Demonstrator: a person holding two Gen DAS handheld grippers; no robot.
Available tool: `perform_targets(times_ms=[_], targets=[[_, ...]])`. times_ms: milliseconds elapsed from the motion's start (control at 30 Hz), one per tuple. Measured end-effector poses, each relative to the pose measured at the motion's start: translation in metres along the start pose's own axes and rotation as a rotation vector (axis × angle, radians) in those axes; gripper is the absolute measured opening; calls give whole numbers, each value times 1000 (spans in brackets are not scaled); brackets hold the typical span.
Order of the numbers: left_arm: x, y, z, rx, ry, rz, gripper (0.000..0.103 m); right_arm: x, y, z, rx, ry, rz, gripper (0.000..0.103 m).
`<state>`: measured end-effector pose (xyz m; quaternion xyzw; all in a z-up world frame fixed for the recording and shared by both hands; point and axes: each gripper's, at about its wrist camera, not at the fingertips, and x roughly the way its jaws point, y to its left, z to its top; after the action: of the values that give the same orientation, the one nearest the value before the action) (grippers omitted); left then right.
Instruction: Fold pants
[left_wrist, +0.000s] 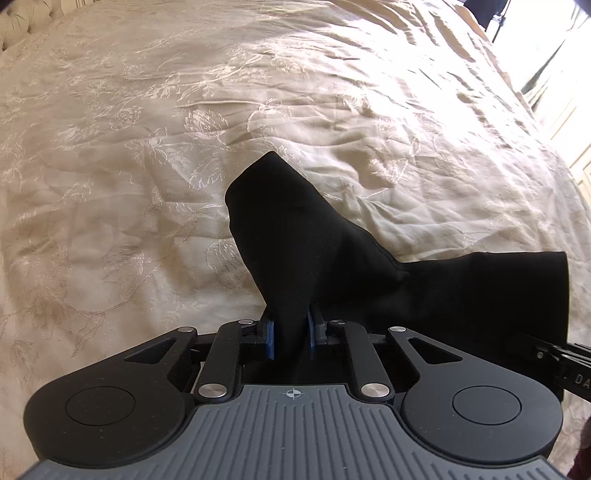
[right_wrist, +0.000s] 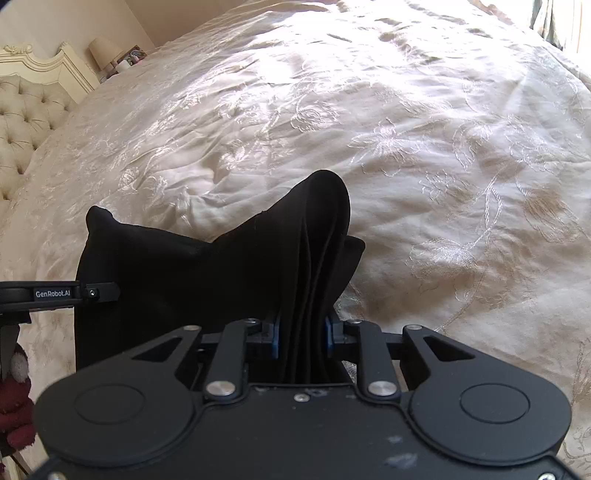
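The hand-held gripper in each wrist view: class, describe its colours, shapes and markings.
The left hand-held gripper has a matte black linkage with silver rivets, round black caps, blue finger pads and a ribbed grey deck bearing a crosshair mark. The right hand-held gripper matches but has a plain black deck. White "GenRobot.AI" lettering marks the left one's side.

Left gripper (left_wrist: 290, 339): matte black linkage arms with triangular cut-outs and silver pivot screws, two round black discs at the near corners, and a grey ribbed plate between them bearing a small crosshair mark. Blue pads line the jaws. Right gripper (right_wrist: 301, 339): the same black linkage, discs and silver screws, but with a plain black, scuffed near plate. The side of the left gripper, seen from the right wrist, carries white "GenRobot.AI" lettering.
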<state>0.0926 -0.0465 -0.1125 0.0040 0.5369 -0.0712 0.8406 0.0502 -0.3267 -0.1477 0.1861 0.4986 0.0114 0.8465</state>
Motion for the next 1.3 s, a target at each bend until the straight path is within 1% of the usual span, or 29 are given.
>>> perform_targets(times_ms=[167,300,400,533,633,733,867,967,1033,1100,1167,1233,1300], targets=[[-24,16,-6,-51,-19,32,15,-20,16,3,-42,-28,51,22],[-41,50,-7,-107,-35,65,14,-25,43,7,-82,-27,110,22],[-56,90,-7,-146,-50,91,14,-23,72,7,-114,-16,149,22],[-71,156,-7,-183,-48,125,14,-12,128,3,-176,12,202,22],[-82,210,-5,-210,-44,134,14,2,186,-2,-229,32,238,22],[-93,265,0,-216,-50,155,14,19,241,-5,-249,52,264,22],[-101,330,9,-260,-62,171,14,44,317,-7,-269,77,306,22],[-98,367,13,-284,-60,171,15,58,365,-7,-287,87,331,22],[-89,386,15,-300,-45,164,15,70,391,-4,-296,95,338,22],[-71,406,15,-335,-16,150,18,85,412,-1,-310,97,326,22],[-52,420,11,-376,18,158,19,103,426,-1,-315,120,275,24],[-39,427,9,-393,33,190,22,128,431,0,-305,154,164,30],[-35,429,6,-400,31,213,22,146,431,4,-309,160,17,30]])
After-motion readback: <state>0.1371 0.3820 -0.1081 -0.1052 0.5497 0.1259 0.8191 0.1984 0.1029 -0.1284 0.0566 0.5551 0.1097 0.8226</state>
